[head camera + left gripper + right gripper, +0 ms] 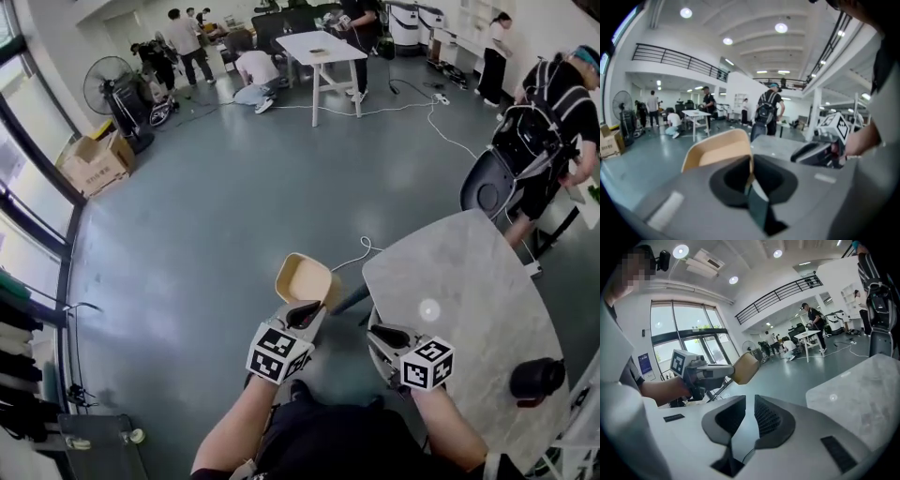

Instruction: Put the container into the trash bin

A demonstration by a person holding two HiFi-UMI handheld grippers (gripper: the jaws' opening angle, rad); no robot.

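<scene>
A tan, bowl-shaped container (302, 278) hangs over the grey floor, left of a round marble table (469, 281). My left gripper (314, 309) is shut on its near rim. In the left gripper view the container (717, 150) rises just past the jaws, with its wall pinched in the left gripper (751, 180). My right gripper (375, 333) sits by the table's left edge. It is open, and its jaws stand a narrow gap apart with nothing between them (749, 416). The right gripper view shows the container (744, 369) held out to the left.
A black object (537, 378) rests on the table's right side. A dark chair (487, 183) and a person with a backpack (553, 103) are beyond the table. Farther off are a white table (323, 47), cardboard boxes (94, 159), a fan (108, 84) and a floor cable (361, 251).
</scene>
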